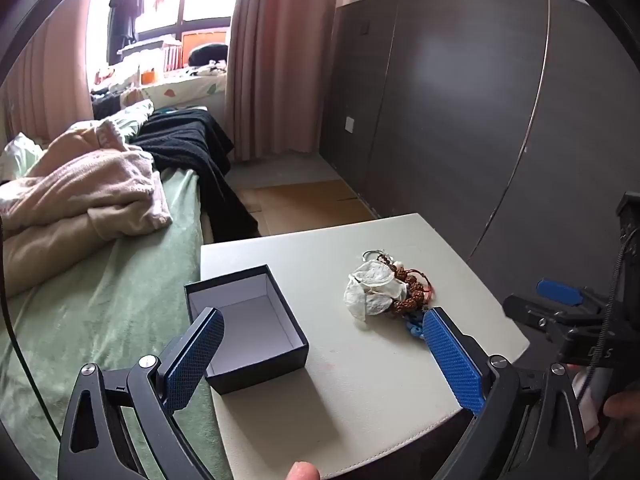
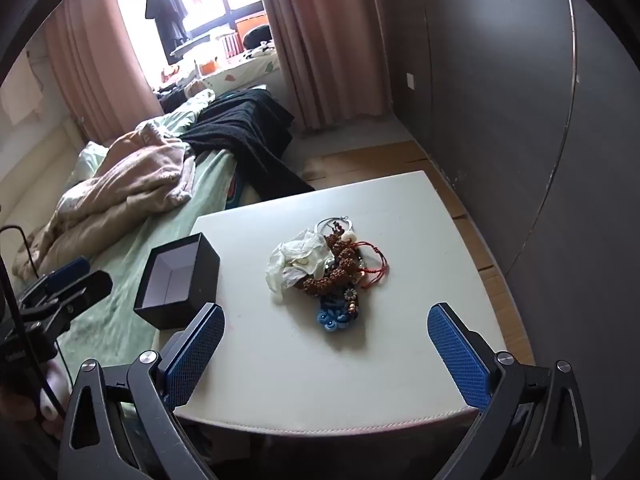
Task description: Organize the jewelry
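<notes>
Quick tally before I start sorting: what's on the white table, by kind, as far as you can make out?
Black open box: 1
Crumpled white wrapper: 1
Brown bead bracelet: 1
Red cord bracelet: 1
Blue knotted piece: 1
Silver ring-shaped piece: 1
Total: 6 on the table. The jewelry lies tangled in one heap, so more pieces may be hidden.

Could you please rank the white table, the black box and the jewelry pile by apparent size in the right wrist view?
1. white table
2. black box and jewelry pile: they look about alike, so I leave them unranked.
</notes>
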The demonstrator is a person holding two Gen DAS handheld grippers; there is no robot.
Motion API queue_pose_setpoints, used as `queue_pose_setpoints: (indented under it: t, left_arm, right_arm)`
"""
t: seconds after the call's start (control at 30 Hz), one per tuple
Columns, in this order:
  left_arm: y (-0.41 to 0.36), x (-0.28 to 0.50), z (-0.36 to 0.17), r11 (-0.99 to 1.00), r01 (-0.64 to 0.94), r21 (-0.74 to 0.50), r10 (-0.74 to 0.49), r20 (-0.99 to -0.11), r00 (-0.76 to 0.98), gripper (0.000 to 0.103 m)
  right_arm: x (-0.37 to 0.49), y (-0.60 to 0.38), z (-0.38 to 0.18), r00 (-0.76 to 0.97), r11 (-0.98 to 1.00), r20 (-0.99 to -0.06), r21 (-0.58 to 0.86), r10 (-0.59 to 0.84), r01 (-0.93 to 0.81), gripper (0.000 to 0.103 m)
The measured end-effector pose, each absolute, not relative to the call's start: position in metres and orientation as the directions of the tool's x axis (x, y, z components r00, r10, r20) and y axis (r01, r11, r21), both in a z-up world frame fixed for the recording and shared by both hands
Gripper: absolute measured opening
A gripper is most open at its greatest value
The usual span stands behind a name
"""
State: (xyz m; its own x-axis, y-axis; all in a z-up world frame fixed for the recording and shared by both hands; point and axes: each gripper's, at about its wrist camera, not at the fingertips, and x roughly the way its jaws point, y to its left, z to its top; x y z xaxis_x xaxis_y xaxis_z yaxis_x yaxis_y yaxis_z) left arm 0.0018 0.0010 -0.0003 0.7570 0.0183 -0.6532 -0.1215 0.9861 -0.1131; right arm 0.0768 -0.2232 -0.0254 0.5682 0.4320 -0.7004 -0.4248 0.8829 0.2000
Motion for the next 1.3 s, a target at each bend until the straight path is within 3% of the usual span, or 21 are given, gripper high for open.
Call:
queue_pose_setpoints:
  t: [0.4,1.3]
  left_arm:
    - [0.002,-0.004,0.001,0.985,-0.092,-0.146,-0.023,-0.641,0.767,0.100]
    - [-0.001,-0.013,-0.004,0.993,-0.075,-0.096,-0.001,-0.626,0.780,0.100]
  right_arm:
    - [0.064,-0.220,-0.020,0.605,0.882,-0.673,0.161,0.426,-0.442,0.103]
    - [0.053,-0.205,-0.016,0.601,0.858,-0.669,0.111,0.438,-0.501,0.103]
